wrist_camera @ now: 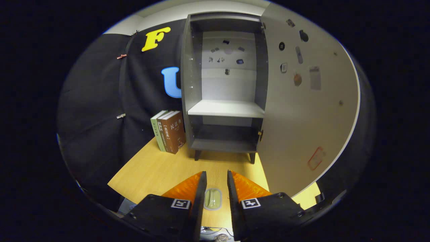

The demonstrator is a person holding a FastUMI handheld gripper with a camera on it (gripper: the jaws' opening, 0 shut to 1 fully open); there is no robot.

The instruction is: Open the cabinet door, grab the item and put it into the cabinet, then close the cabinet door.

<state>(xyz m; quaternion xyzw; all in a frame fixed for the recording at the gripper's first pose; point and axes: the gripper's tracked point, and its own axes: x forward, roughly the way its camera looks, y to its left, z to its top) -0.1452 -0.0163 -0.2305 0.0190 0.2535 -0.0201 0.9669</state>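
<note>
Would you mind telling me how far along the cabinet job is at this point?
Done: the cabinet door stands swung wide open, showing the pale shelf bare. In hand: the hand-held gripper is open, with the small pale green item lying on the wooden table between its fingers, apparently not yet gripped. Left: close on the item, place it inside the cabinet, then shut the door.

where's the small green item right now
In the gripper view, the small green item lies on the wooden table between the open gripper's fingers, in front of the open cabinet.
</note>
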